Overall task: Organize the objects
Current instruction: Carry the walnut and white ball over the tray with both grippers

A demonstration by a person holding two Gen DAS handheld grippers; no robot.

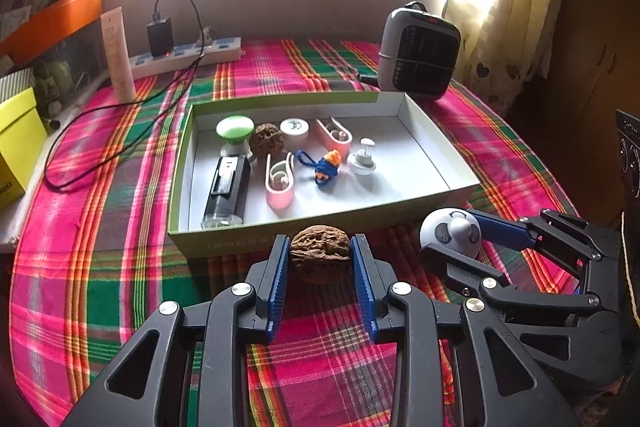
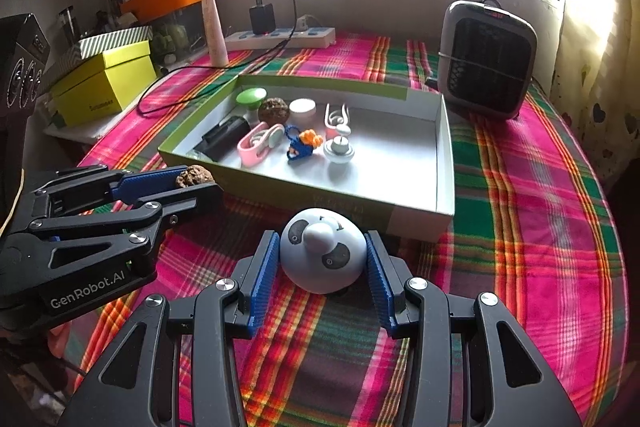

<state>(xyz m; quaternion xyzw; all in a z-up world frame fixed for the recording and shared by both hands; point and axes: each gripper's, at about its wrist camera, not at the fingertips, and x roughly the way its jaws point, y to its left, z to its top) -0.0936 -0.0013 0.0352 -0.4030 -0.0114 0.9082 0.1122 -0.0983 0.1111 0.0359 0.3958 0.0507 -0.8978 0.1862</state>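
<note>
Left tongs (image 1: 320, 259) clamped brown wrinkled walnut (image 1: 320, 253); right tongs (image 2: 322, 259) clamped white panda-faced dome toy (image 2: 323, 250); both poised just short of green-walled cardboard tray (image 1: 280, 233), presumably for dropping in.

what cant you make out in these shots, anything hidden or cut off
- Window: blown out in both views, nothing outside shows.
- Underside of walnut: hidden by left gripper pads.
- Base of panda toy: hidden between right gripper pads.
- Print on box front wall: too blurred to read.
</note>
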